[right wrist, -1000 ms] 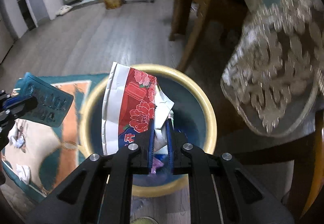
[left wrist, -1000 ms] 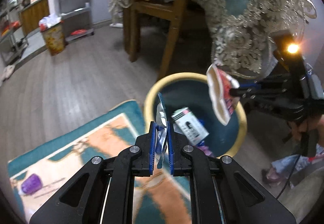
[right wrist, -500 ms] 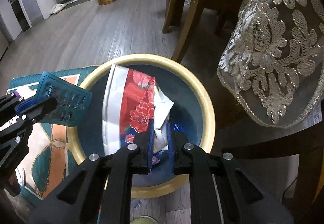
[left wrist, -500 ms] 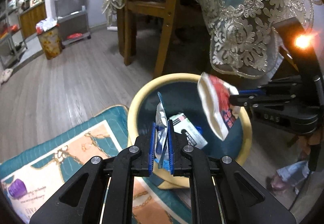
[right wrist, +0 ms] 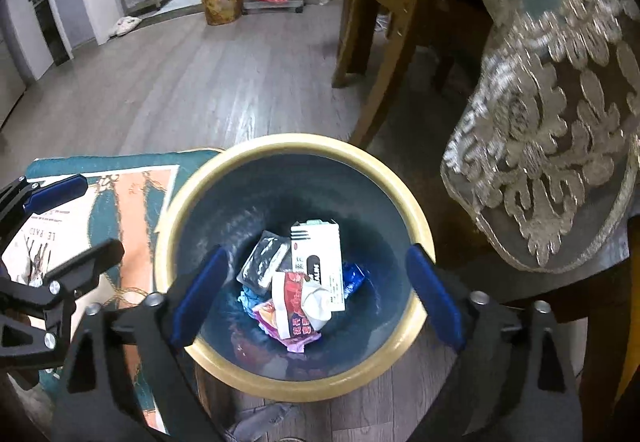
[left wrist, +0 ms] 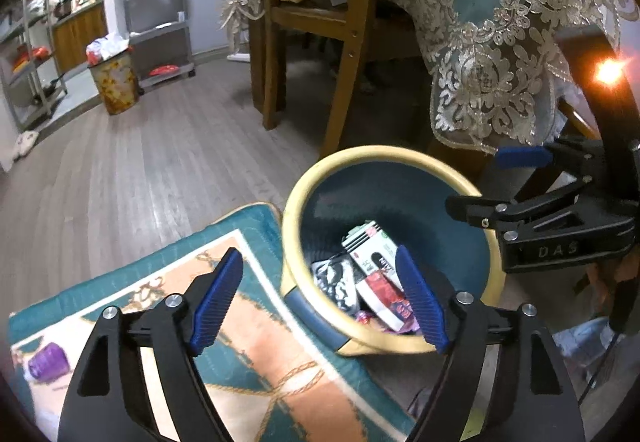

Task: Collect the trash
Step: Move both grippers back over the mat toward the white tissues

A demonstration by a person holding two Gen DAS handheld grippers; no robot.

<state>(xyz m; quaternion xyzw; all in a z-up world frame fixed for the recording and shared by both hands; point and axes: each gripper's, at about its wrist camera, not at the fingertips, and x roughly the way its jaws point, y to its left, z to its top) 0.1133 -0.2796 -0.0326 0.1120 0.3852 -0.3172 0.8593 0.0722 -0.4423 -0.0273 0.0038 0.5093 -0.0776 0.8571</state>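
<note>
— Where's the trash now?

— Down in the bin (right wrist: pixel 416 218), the blue one with the yellow rim standing on the wood floor (right wrist: pixel 200 90) at the corner of the rug (left wrist: pixel 256 326). At the bottom lie the red flowered wrapper (right wrist: pixel 294 302), a white carton (right wrist: pixel 320 258), a dark packet (right wrist: pixel 264 262) beside it and a few smaller scraps.

— And what are the two tools doing?

— The left hand-held gripper (left wrist: pixel 320 298) has just been opening; its blue pads stand wide apart over the near rim of the bin, with nothing between them. The right hand-held gripper (right wrist: pixel 318 286) has just been opening too; its jaws are spread over the mouth of the bin, nothing pinched, the trash lying loose well below.

— Anything left on the rug?

— A small purple cup (left wrist: pixel 48 362) lies on its side near the rug's far corner, well apart from the bin. A wooden chair (left wrist: pixel 316 22) and a lace-edged tablecloth (left wrist: pixel 492 54) hang close behind the bin.
</note>
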